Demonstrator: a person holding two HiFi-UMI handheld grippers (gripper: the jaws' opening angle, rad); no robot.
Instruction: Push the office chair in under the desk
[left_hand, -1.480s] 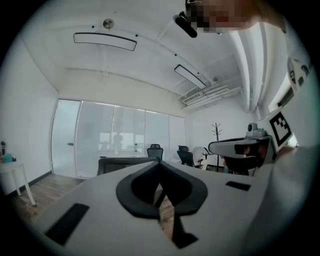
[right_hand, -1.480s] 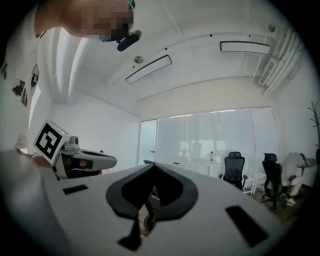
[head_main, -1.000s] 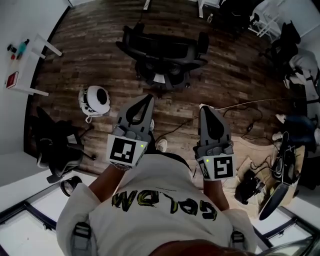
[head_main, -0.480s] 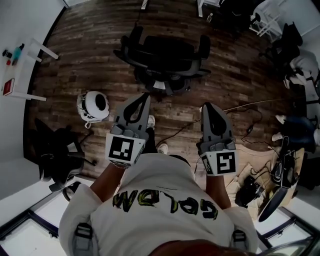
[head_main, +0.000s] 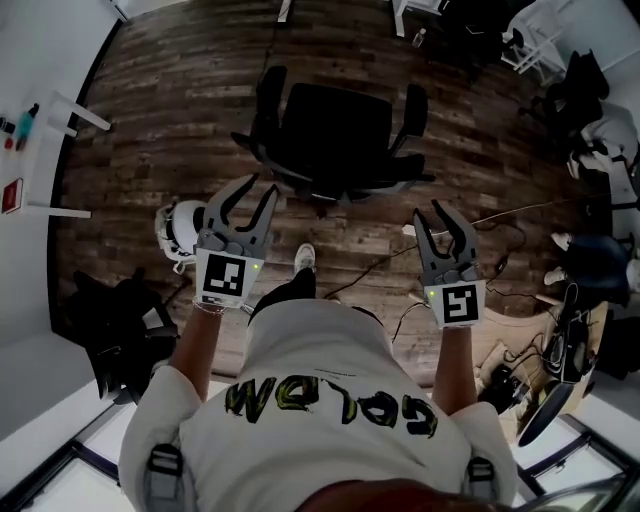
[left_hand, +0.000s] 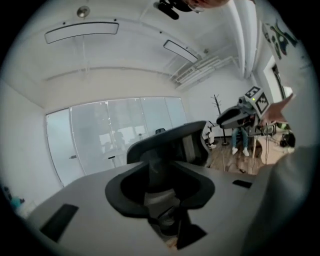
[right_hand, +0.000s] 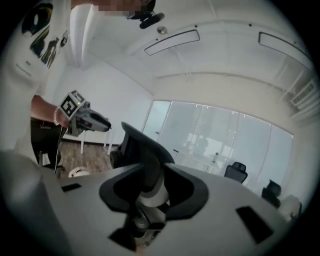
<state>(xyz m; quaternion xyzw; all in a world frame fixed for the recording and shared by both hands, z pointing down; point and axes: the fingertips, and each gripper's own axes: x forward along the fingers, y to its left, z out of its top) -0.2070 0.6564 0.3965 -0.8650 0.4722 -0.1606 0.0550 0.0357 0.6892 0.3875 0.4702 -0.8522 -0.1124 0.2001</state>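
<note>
The left gripper (head_main: 243, 205) and right gripper (head_main: 447, 228) hover below the office chair (head_main: 335, 125), upper centre, jaws opening on nothing. An uneven shove could spin it.

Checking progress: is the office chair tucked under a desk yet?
No, the office chair stands out on the wood floor, with no desk over it.

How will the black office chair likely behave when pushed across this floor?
The office chair likely rolls easily: a splayed base shows under its seat, on hard plank floor. Pushed by one armrest, it may swivel instead of travelling straight.
</note>
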